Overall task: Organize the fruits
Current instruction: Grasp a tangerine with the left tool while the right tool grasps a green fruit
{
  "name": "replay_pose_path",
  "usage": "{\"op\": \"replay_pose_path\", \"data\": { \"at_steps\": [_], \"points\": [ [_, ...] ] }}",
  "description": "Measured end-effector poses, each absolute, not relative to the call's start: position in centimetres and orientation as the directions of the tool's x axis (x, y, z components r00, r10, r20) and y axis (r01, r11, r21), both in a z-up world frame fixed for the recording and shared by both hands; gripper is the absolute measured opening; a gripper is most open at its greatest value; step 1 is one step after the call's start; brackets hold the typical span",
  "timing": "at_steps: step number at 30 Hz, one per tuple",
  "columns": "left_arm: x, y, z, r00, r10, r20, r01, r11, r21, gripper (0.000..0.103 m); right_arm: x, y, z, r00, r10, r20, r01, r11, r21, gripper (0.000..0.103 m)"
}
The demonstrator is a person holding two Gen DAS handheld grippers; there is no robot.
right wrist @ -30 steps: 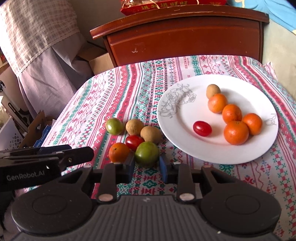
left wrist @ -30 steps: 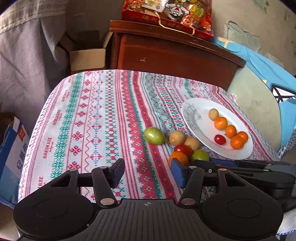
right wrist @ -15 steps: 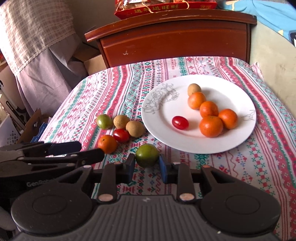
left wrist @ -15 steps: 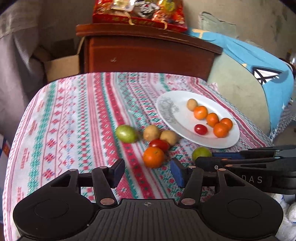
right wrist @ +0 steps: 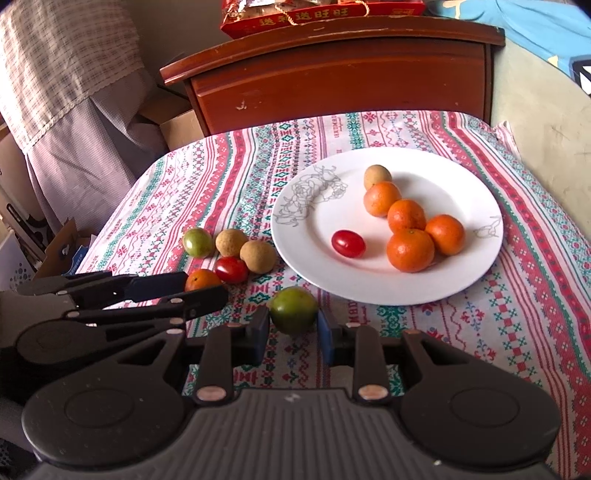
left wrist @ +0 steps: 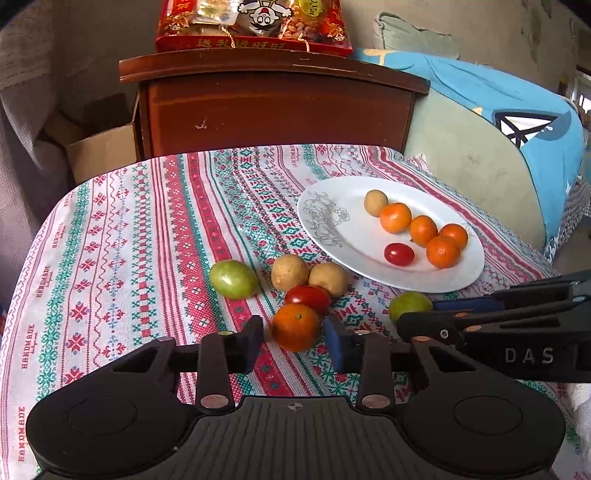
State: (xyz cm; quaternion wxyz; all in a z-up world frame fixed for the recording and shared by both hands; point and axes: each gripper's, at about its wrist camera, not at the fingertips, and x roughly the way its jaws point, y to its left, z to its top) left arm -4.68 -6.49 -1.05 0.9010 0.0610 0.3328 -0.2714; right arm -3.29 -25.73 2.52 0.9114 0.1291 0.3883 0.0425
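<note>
The right tongs (right wrist: 293, 332) pinch a green fruit (right wrist: 293, 309) near the plate (right wrist: 303, 240). The left tongs (left wrist: 294, 345) gape around an orange (left wrist: 295, 326). Round fruit may slip and roll away.

"HANDMADE" in small red letters, over and over, along the near left edge of the striped tablecloth (left wrist: 110, 258), and more of the same at its far edge. "DAS" in pale letters on the side of the black right gripper (left wrist: 415, 314), at the near right of the left wrist view. Gold Chinese letters, "送" and "旺" among them, on the front of the red gift box (left wrist: 255, 27) on top of the brown cabinet (left wrist: 277, 107), far back. Same gold letters on the box in the right wrist view, partly cut off at the top.
</note>
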Motion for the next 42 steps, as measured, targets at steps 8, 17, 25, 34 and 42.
{"op": "replay_pose_path", "data": {
  "at_steps": [8, 17, 25, 34, 42],
  "points": [
    [-5.1, -6.5, -0.8, 0.644, -0.453, -0.617, 0.538, 0.841, -0.057, 0.026, -3.3, -25.8, 2.6, 0.696, 0.178, -0.695, 0.023, 0.963, 0.270, 0.028],
    [-4.4, -6.0, 2.4, 0.683, -0.492, -0.540, 0.514, 0.849, -0.122, 0.026, -3.1, -26.7, 5.4, 0.766, 0.164, -0.621, 0.030, 0.957, 0.289, 0.023],
    [-3.3, -5.0, 3.0, 0.697, -0.481, -0.532, 0.466, 0.868, -0.174, 0.026, -3.3, -27.2, 4.1, 0.742, 0.152, -0.652, 0.059, 0.955, 0.290, 0.025],
    [-3.1, -4.3, 3.3, 0.709, -0.470, -0.525, 0.442, 0.877, -0.188, 0.026, -5.3, -25.8, 3.1, 0.709, 0.120, -0.695, 0.062, 0.971, 0.231, 0.030],
    [-3.3, -4.8, 3.1, 0.699, -0.481, -0.529, 0.455, 0.870, -0.190, 0.026, -5.1, -26.2, 2.9, 0.716, 0.137, -0.685, 0.072, 0.961, 0.268, 0.032]
  ]
}}
